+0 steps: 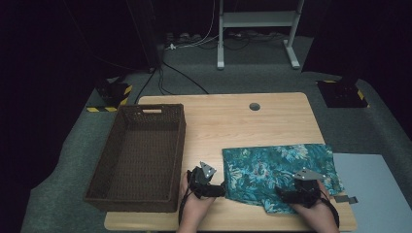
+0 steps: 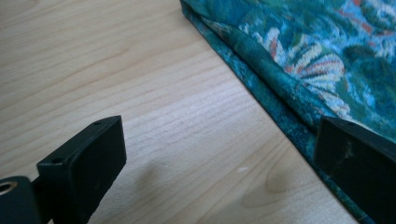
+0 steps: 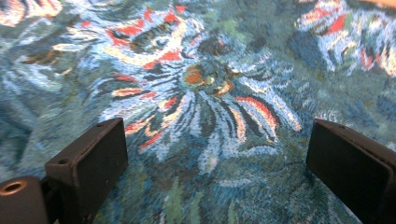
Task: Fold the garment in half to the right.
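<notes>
Likely, with both jaws apart, the left gripper [image 1: 217, 188] at the cloth [image 1: 277, 167]'s left edge near the table [image 1: 233, 121]'s front and the right gripper [image 1: 291, 196] over it risked pinching only one layer.

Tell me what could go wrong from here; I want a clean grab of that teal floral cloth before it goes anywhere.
1. The left gripper has its jaws open astride the folded edge of the teal floral cloth; closing may catch only the top layer, so the fold could open.
2. The right gripper hovers open over flat fabric, away from an edge, and might pinch little.
3. The dark woven basket overhangs the wooden table edge; a bump might tip it.
</notes>
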